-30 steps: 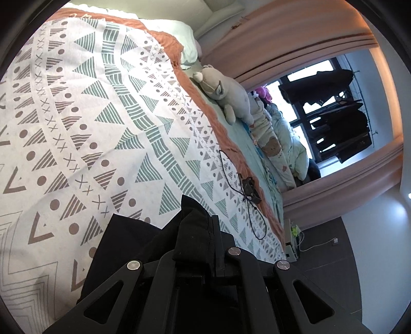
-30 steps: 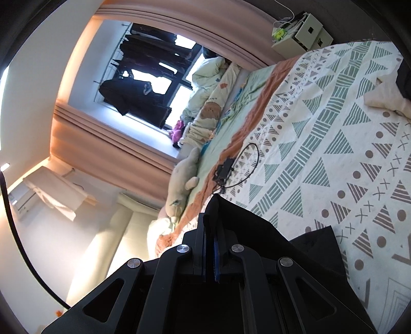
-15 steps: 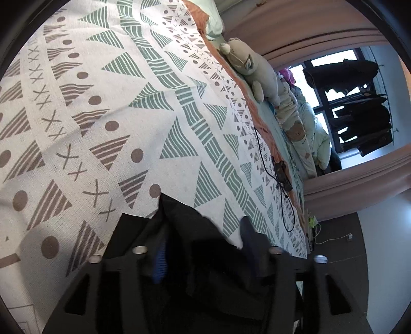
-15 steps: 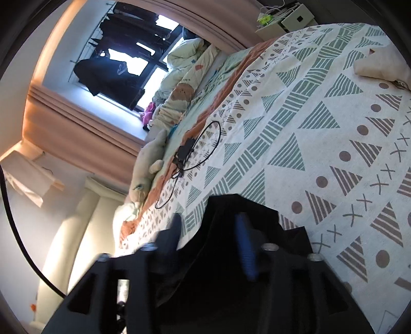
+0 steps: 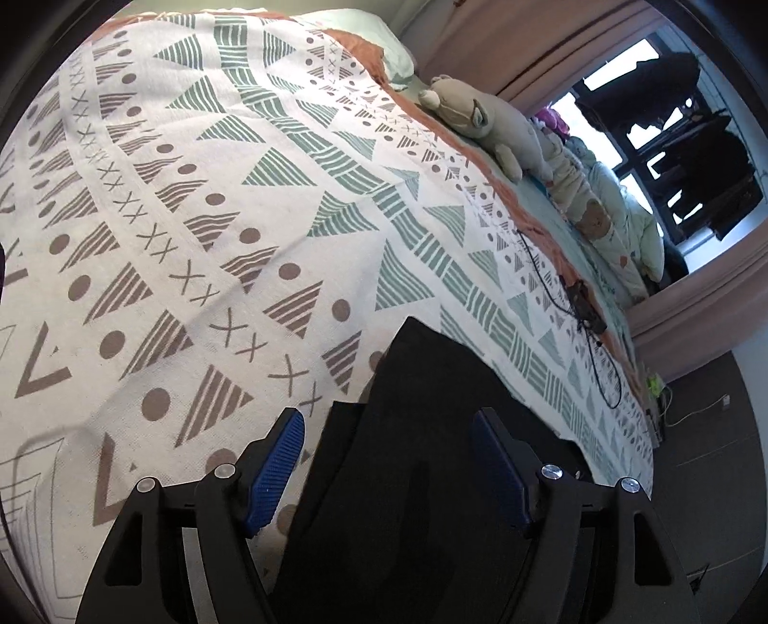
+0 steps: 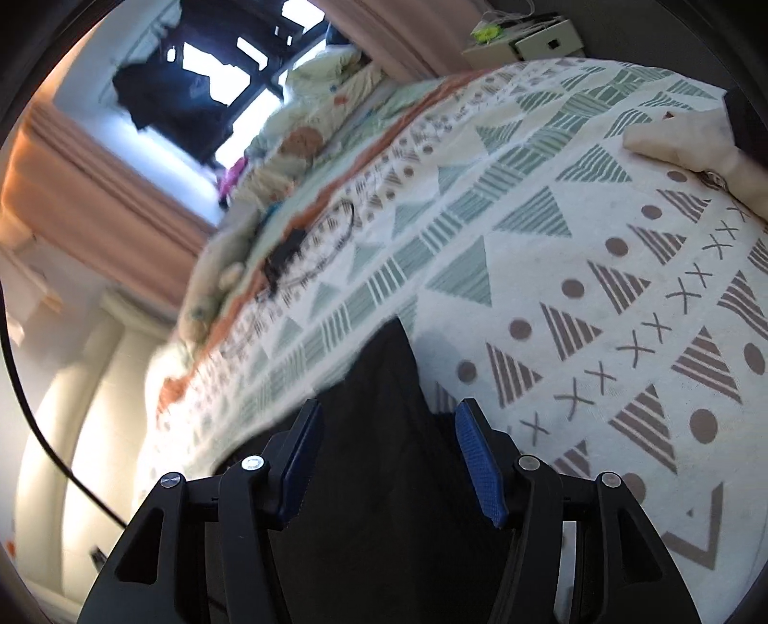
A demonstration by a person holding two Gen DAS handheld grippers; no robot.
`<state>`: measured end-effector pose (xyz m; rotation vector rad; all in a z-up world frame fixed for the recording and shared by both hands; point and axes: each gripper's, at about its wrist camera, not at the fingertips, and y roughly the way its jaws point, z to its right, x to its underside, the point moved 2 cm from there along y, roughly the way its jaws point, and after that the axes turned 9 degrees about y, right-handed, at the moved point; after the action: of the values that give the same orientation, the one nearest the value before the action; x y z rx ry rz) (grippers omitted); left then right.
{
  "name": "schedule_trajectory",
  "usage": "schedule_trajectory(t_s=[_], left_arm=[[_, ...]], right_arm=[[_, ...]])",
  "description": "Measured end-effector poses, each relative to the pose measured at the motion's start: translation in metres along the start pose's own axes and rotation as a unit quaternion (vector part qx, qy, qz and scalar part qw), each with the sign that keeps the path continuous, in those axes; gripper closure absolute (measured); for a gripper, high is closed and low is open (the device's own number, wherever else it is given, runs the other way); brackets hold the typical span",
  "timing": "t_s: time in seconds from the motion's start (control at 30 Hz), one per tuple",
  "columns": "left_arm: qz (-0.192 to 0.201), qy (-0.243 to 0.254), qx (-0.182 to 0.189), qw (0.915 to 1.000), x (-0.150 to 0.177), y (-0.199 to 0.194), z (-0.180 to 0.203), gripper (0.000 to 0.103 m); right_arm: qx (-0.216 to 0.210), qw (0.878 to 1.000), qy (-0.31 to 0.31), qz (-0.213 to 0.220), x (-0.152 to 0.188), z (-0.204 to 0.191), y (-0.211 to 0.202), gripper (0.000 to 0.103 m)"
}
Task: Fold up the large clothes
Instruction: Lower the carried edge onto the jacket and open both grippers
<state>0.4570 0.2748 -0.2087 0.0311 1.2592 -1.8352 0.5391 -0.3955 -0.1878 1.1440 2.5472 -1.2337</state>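
Observation:
A black garment [image 5: 432, 432] lies flat on the patterned bedspread [image 5: 240, 216]. In the left wrist view its corner points away from me. My left gripper [image 5: 389, 451] is open just above it, blue pads [image 5: 276, 461] wide apart, the cloth lying loose between them. In the right wrist view the same black garment [image 6: 384, 408] runs to a point on the bedspread [image 6: 576, 288]. My right gripper [image 6: 384, 441] is open too, its fingers standing either side of the cloth without clamping it.
A plush bear [image 5: 485, 129] and other soft toys line the far side of the bed by the window. A black cable with a charger [image 5: 585, 312] lies on the bedspread beyond the garment. A cream cloth [image 6: 681, 139] sits at the right edge. A bedside box [image 6: 523, 43] stands past the bed.
Both grippers were shut on folds of the black garment a second ago. Both have opened and let go, and the garment now lies on the bed.

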Motion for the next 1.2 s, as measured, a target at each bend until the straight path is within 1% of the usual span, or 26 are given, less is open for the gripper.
schedule_trajectory(t_s=[0.03,0.1,0.13,0.17,0.2,0.23,0.27,0.3,0.33,0.37,0.4,0.5,0.57,0.63,0.67,0.7,0.73,0.77,0.8,0.83,0.87,0.9,1.07,1.2], left_arm=[[-0.010,0.008,-0.005,0.9999,0.002,0.004,-0.001,0.032],[-0.021,0.019,-0.014,0.9995,0.007,0.013,0.001,0.050],[-0.025,0.021,-0.016,0.9993,0.009,0.017,0.001,0.054],[-0.026,0.022,-0.012,0.9993,0.011,0.021,0.002,0.070],[-0.027,0.025,-0.007,0.9993,0.013,0.024,0.003,0.089],[-0.028,0.028,-0.008,0.9992,0.014,0.027,0.005,0.092],[-0.022,0.034,-0.008,0.9991,0.014,0.029,0.007,0.097],[-0.018,0.039,-0.008,0.9991,0.013,0.030,0.009,0.099],[-0.016,0.041,-0.006,0.9990,0.012,0.031,0.010,0.100],[-0.017,0.041,-0.004,0.9990,0.011,0.033,0.011,0.100],[-0.018,0.040,-0.002,0.9990,0.010,0.035,0.011,0.100],[-0.025,0.031,0.002,0.9992,0.008,0.042,0.010,0.100],[-0.024,0.032,0.001,0.9992,0.005,0.037,0.013,0.100],[-0.033,0.019,0.001,0.9993,0.004,0.030,0.011,0.098],[-0.040,0.010,0.002,0.9992,0.004,0.026,0.010,0.096],[-0.043,-0.001,0.008,0.9990,0.004,0.020,0.008,0.095],[-0.043,-0.008,0.013,0.9990,0.005,0.011,0.007,0.094],[-0.042,-0.010,0.013,0.9990,0.007,0.001,0.007,0.090],[-0.039,-0.009,0.014,0.9991,0.008,-0.008,0.008,0.081],[-0.036,-0.008,0.019,0.9992,0.011,-0.019,0.008,0.075],[-0.032,-0.009,0.023,0.9992,0.015,-0.031,0.009,0.067],[-0.029,-0.009,0.024,0.9992,0.020,-0.041,0.010,0.066],[-0.028,-0.018,0.026,0.9991,0.046,-0.092,0.002,0.066],[-0.026,-0.018,0.025,0.9992,0.064,-0.124,-0.007,0.066]], right_arm=[[0.008,1.000,-0.004,-0.013,0.003,0.003,0.005,0.045],[0.020,0.999,-0.009,-0.029,0.009,0.008,0.012,0.045],[0.026,0.999,-0.014,-0.035,0.013,0.009,0.016,0.045],[0.030,0.999,-0.023,-0.039,0.016,0.008,0.020,0.045],[0.034,0.998,-0.034,-0.041,0.018,0.006,0.023,0.045],[0.040,0.997,-0.048,-0.038,0.021,0.002,0.024,0.052],[0.043,0.997,-0.060,-0.036,0.021,0.000,0.026,0.060],[0.048,0.996,-0.064,-0.039,0.022,-0.001,0.027,0.082],[0.050,0.996,-0.063,-0.041,0.021,0.000,0.028,0.092],[0.047,0.996,-0.061,-0.040,0.020,0.003,0.028,0.092],[0.047,0.996,-0.061,-0.036,0.020,0.004,0.026,0.095],[0.049,0.997,-0.048,-0.017,0.016,0.010,0.020,0.096],[0.054,0.998,-0.042,-0.011,0.014,0.011,0.019,0.096],[0.064,0.997,-0.042,-0.018,0.015,0.006,0.018,0.095],[0.063,0.997,-0.037,-0.022,0.016,0.005,0.015,0.095],[0.063,0.997,-0.031,-0.025,0.017,0.003,0.012,0.092],[0.063,0.997,-0.025,-0.027,0.018,0.003,0.006,0.086],[0.063,0.997,-0.020,-0.027,0.019,0.003,-0.002,0.081],[0.061,0.998,-0.016,-0.025,0.022,0.002,-0.010,0.069],[0.057,0.998,-0.014,-0.021,0.024,0.001,-0.020,0.063],[0.054,0.998,-0.014,-0.018,0.028,0.000,-0.030,0.063],[0.054,0.998,-0.014,-0.016,0.031,-0.001,-0.039,0.063],[0.051,0.999,-0.011,-0.016,0.046,0.000,-0.086,0.063],[0.048,0.999,-0.015,-0.014,0.059,-0.002,-0.120,0.063]])
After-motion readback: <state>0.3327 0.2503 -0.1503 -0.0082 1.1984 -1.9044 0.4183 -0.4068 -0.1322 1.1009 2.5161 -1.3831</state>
